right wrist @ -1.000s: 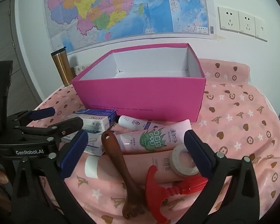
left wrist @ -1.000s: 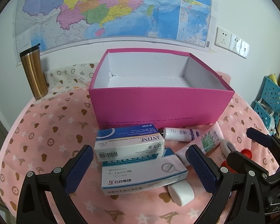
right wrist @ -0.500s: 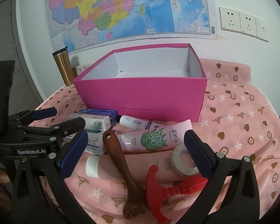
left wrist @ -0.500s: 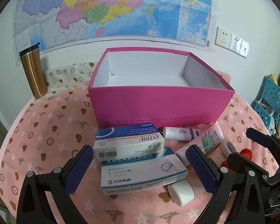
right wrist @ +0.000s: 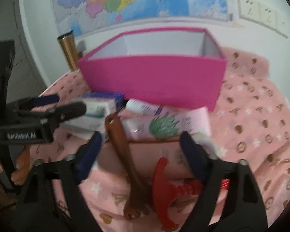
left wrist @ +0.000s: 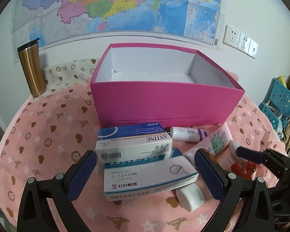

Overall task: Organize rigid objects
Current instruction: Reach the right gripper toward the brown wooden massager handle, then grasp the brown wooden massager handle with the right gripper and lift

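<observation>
Pink box [left wrist: 164, 104] shows only white lining; left claw [left wrist: 145, 172] spread, right claw [right wrist: 139, 150] closing around nothing.

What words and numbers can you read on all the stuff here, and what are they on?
"ANTINE": upper medicine box
"0.1g×24": lower medicine box
"石药集团": same lower box
"6": small white tube
"GenRobot.AI": left claw, blurred
Pink box: "THE COURSE OF TRUE LOVE NEVER...", rest too faint
Map and barcode: too small
</observation>
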A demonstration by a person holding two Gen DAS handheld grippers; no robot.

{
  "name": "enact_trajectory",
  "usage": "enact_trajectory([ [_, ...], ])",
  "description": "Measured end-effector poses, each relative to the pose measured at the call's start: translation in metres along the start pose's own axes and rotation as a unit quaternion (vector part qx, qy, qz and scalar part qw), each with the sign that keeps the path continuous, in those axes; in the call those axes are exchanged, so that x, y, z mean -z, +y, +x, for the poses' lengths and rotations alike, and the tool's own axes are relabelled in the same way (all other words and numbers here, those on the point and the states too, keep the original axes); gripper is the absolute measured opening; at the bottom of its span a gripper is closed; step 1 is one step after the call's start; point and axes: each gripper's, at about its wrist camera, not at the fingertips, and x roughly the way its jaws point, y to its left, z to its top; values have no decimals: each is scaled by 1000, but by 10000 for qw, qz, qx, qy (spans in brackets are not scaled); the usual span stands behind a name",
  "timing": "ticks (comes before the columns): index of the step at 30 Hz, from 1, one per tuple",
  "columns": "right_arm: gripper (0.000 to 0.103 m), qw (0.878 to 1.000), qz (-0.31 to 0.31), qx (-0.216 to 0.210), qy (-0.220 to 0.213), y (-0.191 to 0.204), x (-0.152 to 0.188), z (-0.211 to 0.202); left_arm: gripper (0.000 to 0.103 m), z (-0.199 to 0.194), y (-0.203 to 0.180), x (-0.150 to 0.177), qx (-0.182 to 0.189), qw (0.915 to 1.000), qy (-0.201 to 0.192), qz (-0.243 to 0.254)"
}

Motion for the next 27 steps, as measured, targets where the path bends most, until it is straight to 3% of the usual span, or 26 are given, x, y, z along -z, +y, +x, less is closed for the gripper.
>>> enact_trajectory([
  [6,58,9990,-256,-229,286,12,1,12,103,2,5,1,-15,10000,54,-37],
  [7,53,9986,-326,-245,343,13,1,13,103,2,6,1,-8,10000,57,-40],
  [9,34,9976,-516,-222,402,12,0,22,103,2,6,1,2,10000,59,-42],
  [11,26,9969,-621,-193,439,9,-3,24,103,2,7,1,68,9999,87,-54],
  [15,25,9978,-476,-299,352,3,-10,18,103,3,8,1,295,9995,124,-32],
  [18,25,9985,-255,-424,233,-8,-17,2,102,2,4,1,717,9973,178,46],
  [27,24,9965,213,-764,-271,-27,-39,-38,102,-1,-24,-3,1898,9801,276,504],
])
